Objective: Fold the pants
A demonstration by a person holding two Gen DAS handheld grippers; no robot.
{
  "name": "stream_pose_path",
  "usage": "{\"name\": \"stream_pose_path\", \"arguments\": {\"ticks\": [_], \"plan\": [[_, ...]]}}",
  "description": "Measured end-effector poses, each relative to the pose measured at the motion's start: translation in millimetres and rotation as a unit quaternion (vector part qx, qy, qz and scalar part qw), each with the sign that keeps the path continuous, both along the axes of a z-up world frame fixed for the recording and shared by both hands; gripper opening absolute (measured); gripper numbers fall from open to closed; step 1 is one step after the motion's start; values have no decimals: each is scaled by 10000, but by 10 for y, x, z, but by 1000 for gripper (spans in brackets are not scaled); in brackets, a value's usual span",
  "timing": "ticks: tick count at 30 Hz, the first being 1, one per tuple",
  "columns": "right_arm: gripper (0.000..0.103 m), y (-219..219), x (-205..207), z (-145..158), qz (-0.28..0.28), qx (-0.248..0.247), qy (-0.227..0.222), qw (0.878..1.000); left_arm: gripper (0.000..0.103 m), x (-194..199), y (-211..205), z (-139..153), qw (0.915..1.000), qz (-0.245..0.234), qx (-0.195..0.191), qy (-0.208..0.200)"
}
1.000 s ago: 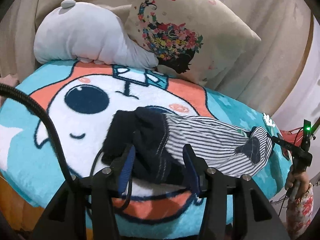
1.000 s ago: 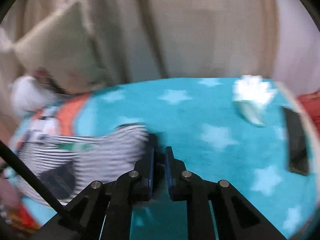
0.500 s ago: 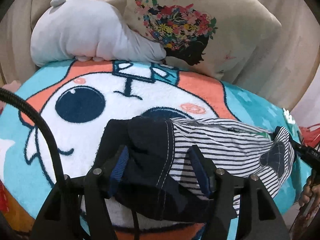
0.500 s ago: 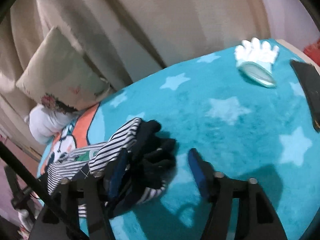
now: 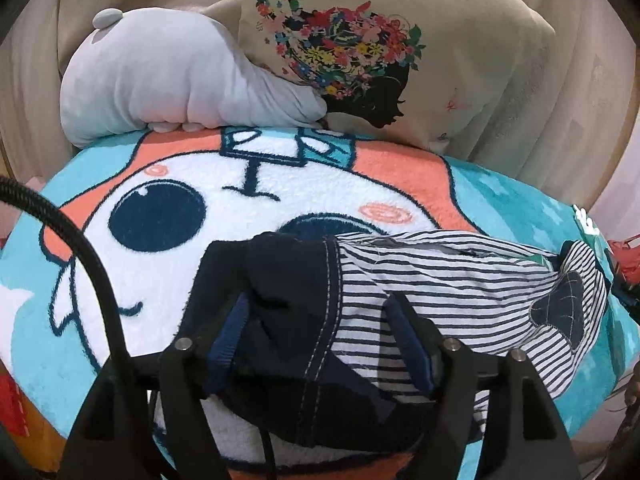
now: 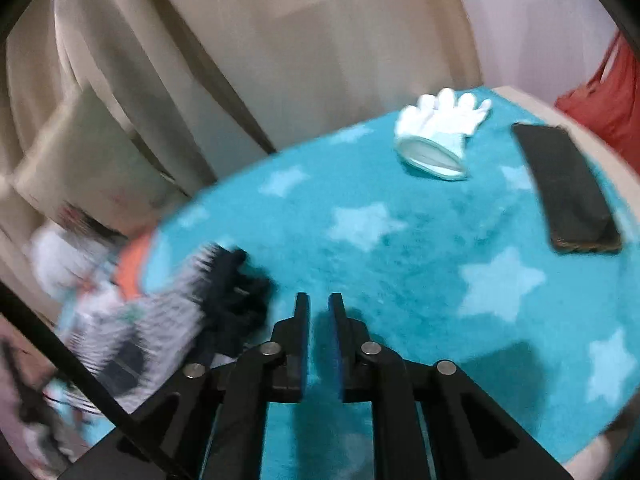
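The pants [image 5: 420, 284] are navy-and-white striped with a dark navy end, lying bunched across a cartoon-print blanket [image 5: 168, 184]. My left gripper [image 5: 320, 320] is open, its fingers on either side of the navy end, close over it. In the right wrist view the pants [image 6: 172, 308] lie blurred at the lower left on the teal star blanket [image 6: 400, 248]. My right gripper [image 6: 319, 312] is shut and empty, just right of the pants and apart from them.
A grey plush [image 5: 176, 88] and a floral cushion [image 5: 380, 64] lie at the back against beige curtains. A white glove [image 6: 440, 132] and a black phone [image 6: 568, 188] lie on the blanket at the right, near its edge.
My left gripper has moved in over the navy end of the pants. My right gripper let go of the pants, opened, then shut and drew to the right.
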State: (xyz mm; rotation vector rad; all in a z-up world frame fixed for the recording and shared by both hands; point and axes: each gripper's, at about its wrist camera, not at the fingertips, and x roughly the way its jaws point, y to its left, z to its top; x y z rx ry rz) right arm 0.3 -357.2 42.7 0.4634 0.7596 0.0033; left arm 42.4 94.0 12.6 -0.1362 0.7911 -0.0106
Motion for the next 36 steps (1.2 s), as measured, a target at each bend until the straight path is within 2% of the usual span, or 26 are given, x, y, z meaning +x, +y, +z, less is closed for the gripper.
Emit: {"name": "stream_pose_path", "arguments": {"ticks": [1, 2, 3, 5, 6, 7, 8, 10, 14, 15, 18, 19, 20, 22, 23, 24, 28, 30, 31, 32, 33, 34, 36], "plan": [[44, -7, 18, 20, 57, 199, -63, 9998, 73, 6, -12, 3, 10000, 16, 4, 6], [65, 20, 60, 48, 140, 366, -158, 9991, 73, 10, -17, 10, 10000, 30, -3, 16], [69, 67, 112, 69, 219, 420, -228, 9986, 73, 13, -3, 11, 10000, 23, -40, 29], [69, 238, 314, 82, 419, 225, -230, 9986, 73, -4, 6, 44, 9998, 49, -204, 54], [66, 313, 402, 61, 502, 103, -175, 9985, 73, -24, 32, 74, 9993, 70, -356, 55], [55, 395, 497, 21, 638, 21, -57, 9979, 73, -51, 49, 110, 9988, 92, -481, 40], [15, 490, 605, -53, 895, 68, 167, 9958, 73, -89, 67, 152, 9982, 116, -581, 9], [15, 557, 650, -89, 1012, 145, 299, 9943, 73, -194, 89, 257, 9974, 121, -696, -126], [15, 463, 399, 94, 927, 117, -86, 9956, 73, -338, 86, 391, 9959, 60, -850, -315], [9, 420, 342, 109, 864, 92, -90, 9962, 73, -362, 75, 405, 9953, 27, -906, -333], [9, 301, 218, 121, 258, -687, 90, 9973, 73, -389, 19, 413, 9948, -68, -959, -329], [9, 230, 191, 124, 132, -688, 99, 9975, 73, -404, 9, 416, 9949, -84, -953, -326], [12, 140, 151, 111, 80, -424, 46, 9991, 73, -421, -6, 417, 9949, -97, -947, -324], [40, 5, 75, 61, 102, 308, -62, 9995, 73, -437, -22, 427, 9946, -129, -979, -320], [72, -15, 60, 43, 100, 446, -86, 9989, 73, -446, -28, 437, 9942, -152, -1015, -326], [82, -9, 42, 17, 148, 606, -164, 9979, 73, -457, -31, 445, 9940, -165, -1029, -333], [82, 172, 134, -109, 437, 897, -82, 9950, 73, -509, -41, 474, 9936, -186, -1058, -344], [82, 337, 178, -116, 510, 777, -127, 9956, 73, -531, -27, 479, 9931, -172, -1106, -345], [80, 412, 226, -126, 581, 718, -104, 9957, 73, -538, -14, 479, 9928, -161, -1134, -350], [67, 492, 290, -145, 658, 678, -56, 9955, 73, -550, 2, 476, 9924, -147, -1172, -354], [41, 581, 360, -175, 720, 579, 58, 9957, 73, -565, 23, 472, 9918, -137, -1219, -362], [35, 637, 400, -198, 743, 457, 172, 9960, 73, -574, 41, 466, 9914, -132, -1249, -369], [30, 671, 424, -189, 731, 388, 149, 9965, 73, -590, 81, 451, 9907, -128, -1302, -383]]}}
